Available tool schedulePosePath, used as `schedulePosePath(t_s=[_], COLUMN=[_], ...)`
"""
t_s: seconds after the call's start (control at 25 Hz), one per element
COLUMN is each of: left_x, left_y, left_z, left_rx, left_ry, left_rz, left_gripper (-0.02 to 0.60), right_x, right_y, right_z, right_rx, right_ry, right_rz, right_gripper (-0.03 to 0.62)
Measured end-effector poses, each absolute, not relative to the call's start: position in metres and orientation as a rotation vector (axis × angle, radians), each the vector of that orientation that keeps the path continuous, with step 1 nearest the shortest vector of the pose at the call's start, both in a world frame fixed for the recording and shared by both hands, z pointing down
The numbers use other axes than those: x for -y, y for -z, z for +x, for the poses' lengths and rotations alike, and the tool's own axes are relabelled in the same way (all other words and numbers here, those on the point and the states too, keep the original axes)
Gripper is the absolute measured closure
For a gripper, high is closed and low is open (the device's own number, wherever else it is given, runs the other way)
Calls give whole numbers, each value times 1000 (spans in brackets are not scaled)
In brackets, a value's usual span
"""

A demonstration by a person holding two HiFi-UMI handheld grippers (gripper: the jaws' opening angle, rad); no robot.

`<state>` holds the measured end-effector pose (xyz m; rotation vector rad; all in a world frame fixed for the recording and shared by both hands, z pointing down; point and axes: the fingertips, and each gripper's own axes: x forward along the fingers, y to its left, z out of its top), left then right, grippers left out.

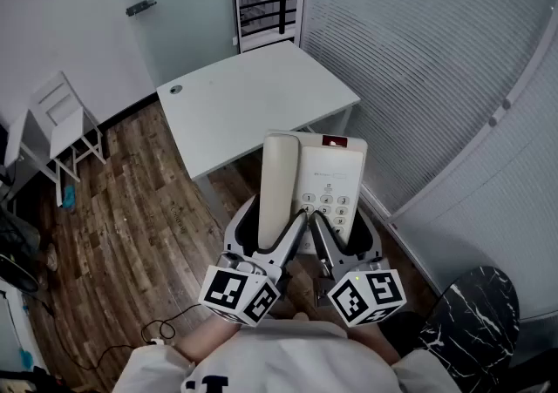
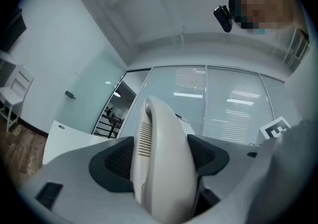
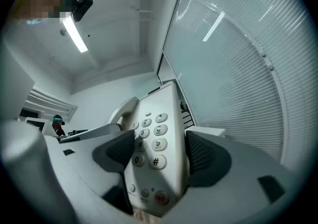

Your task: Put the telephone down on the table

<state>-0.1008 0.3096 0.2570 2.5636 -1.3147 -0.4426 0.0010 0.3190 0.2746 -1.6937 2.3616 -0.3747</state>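
The left tool and right tool each pinch one side of the telephone, held in the air at lower centre, the counter in the upper middle not yet reached.

An office — a white table beside glass partitions with blinds; wood-plank floor; a white chair.

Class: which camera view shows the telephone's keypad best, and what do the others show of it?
The right gripper view: the keypad sits large and central, digits legible. The head view shows it small. The left gripper view shows only the handset, no keys.
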Motion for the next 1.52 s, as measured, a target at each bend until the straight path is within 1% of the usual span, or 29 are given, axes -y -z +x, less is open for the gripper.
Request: schedulePosePath(t_s=[0.68, 1.52], left_x=[-302, -278], left_y=[-260, -273], left_z=[-107, -157], left_rx=[1297, 1223], left_ry=[419, 363], left_rz=[2570, 2596], left_gripper=[253, 253], right_x=[-314, -296], right_y=[-279, -292], right_z=[-5, -56], right_rx=[-2346, -2244], right_ry=[388, 408], right_rz=[-1705, -1775], right_gripper=[273, 272])
